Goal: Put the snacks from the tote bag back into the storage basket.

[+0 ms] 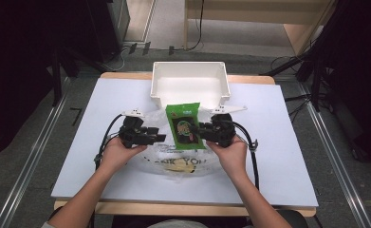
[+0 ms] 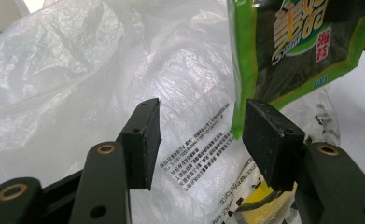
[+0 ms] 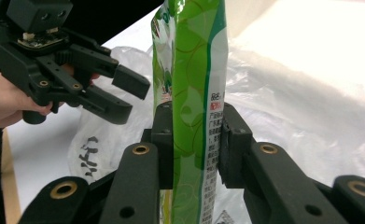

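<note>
Printed "THANK YOU", the clear plastic bag (image 1: 183, 164) lies under both tongs; right gripper (image 3: 196, 140) clamps a green snack packet (image 1: 185, 126), left gripper (image 2: 201, 140) gapes empty, white bin (image 1: 190, 71) beyond.

High view overhead, facing forward-down at table (image 1: 278, 156); gripper views close-up, sharing green packet (image 2: 301, 42) and plastic bag (image 3: 311, 121).

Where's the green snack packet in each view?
High view: green snack packet at table centre, just in front of the white bin, held by the right claw.
Left gripper view: top right, lower edge hanging beside the right-hand jaw.
Right gripper view: centre, upright, edge-on, clamped between the jaws.
Shared landmark: the clear plastic bag under the packet, also behind it.
</note>
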Tool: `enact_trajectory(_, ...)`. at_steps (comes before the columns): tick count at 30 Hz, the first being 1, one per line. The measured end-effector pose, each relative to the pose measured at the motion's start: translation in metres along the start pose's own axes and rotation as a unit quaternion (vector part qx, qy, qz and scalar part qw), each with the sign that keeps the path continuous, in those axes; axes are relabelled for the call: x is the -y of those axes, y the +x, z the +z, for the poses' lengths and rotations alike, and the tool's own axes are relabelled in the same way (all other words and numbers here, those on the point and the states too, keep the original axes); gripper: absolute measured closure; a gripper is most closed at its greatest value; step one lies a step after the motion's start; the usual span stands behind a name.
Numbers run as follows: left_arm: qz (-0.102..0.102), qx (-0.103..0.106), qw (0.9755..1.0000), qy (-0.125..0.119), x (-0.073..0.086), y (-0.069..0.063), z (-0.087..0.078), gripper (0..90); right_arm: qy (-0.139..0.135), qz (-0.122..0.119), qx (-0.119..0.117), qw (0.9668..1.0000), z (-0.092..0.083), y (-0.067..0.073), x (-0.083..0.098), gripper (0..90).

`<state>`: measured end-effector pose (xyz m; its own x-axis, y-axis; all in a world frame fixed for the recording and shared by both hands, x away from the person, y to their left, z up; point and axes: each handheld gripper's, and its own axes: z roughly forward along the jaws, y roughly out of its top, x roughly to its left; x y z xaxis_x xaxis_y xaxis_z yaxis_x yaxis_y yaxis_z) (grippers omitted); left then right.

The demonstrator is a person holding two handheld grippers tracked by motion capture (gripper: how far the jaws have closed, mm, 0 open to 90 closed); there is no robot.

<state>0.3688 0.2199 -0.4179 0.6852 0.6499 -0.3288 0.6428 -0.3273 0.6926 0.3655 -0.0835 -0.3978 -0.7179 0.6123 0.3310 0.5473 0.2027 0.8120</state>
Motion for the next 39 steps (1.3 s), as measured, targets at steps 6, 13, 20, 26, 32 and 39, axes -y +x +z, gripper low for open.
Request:
enact_trajectory(6,-0.005,-0.003,1.0000,0.006,0.002,0.004,-0.001,46.9,-0.008,-0.004,0.016,0.9998,-0.005,-0.005,-0.002,73.5)
enact_trajectory(13,-0.006,-0.009,0.9999,0.011,0.003,0.005,-0.001,46.6,-0.013,-0.010,0.032,0.9993,-0.010,-0.010,-0.007,73.4)
enact_trajectory(20,-0.009,-0.010,0.9998,0.012,0.004,0.005,-0.002,46.0,-0.015,-0.008,0.046,0.9988,-0.012,-0.017,-0.013,73.4)
enact_trajectory(26,-0.004,-0.015,0.9998,0.012,0.003,0.004,-0.004,45.8,-0.014,-0.005,0.054,0.9984,-0.012,-0.021,-0.016,73.5)
enact_trajectory(32,-0.005,-0.018,0.9998,0.010,0.003,0.004,-0.005,45.6,-0.019,-0.008,0.058,0.9981,-0.013,-0.023,-0.022,73.5)
enact_trajectory(39,-0.003,-0.017,0.9998,0.013,0.003,0.004,-0.004,45.5,-0.020,-0.009,0.066,0.9976,-0.013,-0.027,-0.032,73.5)
